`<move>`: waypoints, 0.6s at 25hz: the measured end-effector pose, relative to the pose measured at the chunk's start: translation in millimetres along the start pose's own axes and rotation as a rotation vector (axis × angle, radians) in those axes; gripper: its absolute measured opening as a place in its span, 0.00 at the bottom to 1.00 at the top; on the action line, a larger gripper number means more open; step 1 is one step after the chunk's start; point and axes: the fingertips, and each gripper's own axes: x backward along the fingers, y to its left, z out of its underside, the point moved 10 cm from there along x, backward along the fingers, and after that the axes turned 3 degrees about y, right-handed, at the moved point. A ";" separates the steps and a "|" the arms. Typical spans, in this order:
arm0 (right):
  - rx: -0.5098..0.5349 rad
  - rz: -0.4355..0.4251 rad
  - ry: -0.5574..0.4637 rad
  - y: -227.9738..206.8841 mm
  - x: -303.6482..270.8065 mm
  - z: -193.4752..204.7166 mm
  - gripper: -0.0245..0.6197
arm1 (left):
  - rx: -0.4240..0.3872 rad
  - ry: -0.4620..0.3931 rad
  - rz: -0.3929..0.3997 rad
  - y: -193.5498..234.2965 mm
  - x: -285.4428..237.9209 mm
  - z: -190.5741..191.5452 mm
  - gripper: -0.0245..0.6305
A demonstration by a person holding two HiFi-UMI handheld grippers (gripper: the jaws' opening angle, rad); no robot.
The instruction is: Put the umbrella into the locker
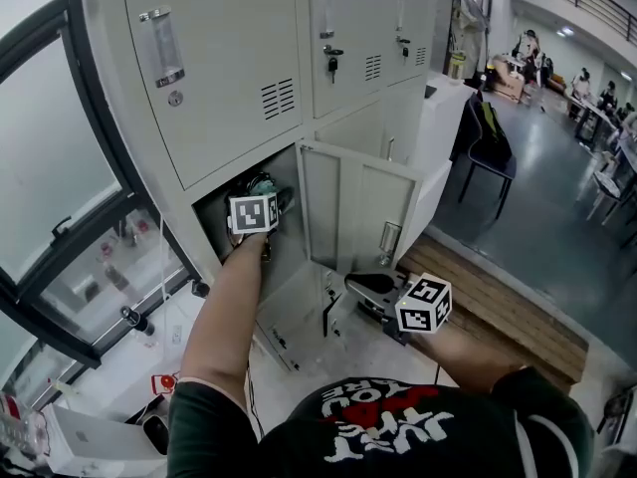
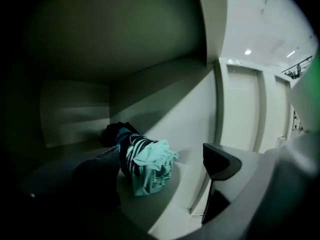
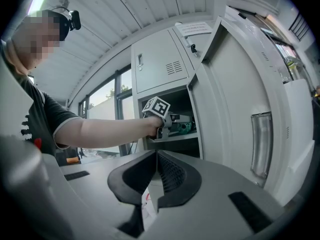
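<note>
- Lying on the floor of the open locker compartment point(image 2: 75, 114): 1 umbrella point(image 2: 147, 166), folded, teal w/ dark stripes, its dark end twd the back wall.
- 2 grippers in all.
- L gripper point(image 2: 162, 153) is at the compartment mouth w/ jaws spread wide and gripping nothing. The umbrella sits btwn them, close by the left-hand jaw and well apart from the other. Can't tell if it touches the near jaw.
- R gripper point(image 3: 156, 154) has its jaws pressed together w/ nothing btwn them. It is held low, outside the locker, near the open door point(image 1: 358, 217).
- 2 marker cubes, 1 per gripper: L cube point(image 1: 253, 213) at the compartment opening, R cube point(image 1: 424, 304) lower right in head view.
- Doors: 1 open, swung out to the right in head view; 3 shut doors point(image 1: 214, 68) in the row above, 2 of them w/ keys point(image 1: 331, 63) in the locks.
- 1 dark chair point(image 1: 488, 147) stands further off at right in head view.
- 1 bare forearm point(image 1: 224, 317) runs from the person's sleeve up to the L cube.
</note>
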 end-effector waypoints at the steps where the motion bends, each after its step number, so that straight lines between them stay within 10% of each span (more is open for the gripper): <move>1: 0.002 0.002 -0.001 0.2 -0.1 -0.3 0.09 | 0.007 -0.009 0.018 -3.0 4.1 0.3 0.84; 15: -0.026 0.108 -0.041 28.0 -18.9 4.8 0.09 | -0.006 -0.088 0.331 -40.2 74.5 29.8 0.84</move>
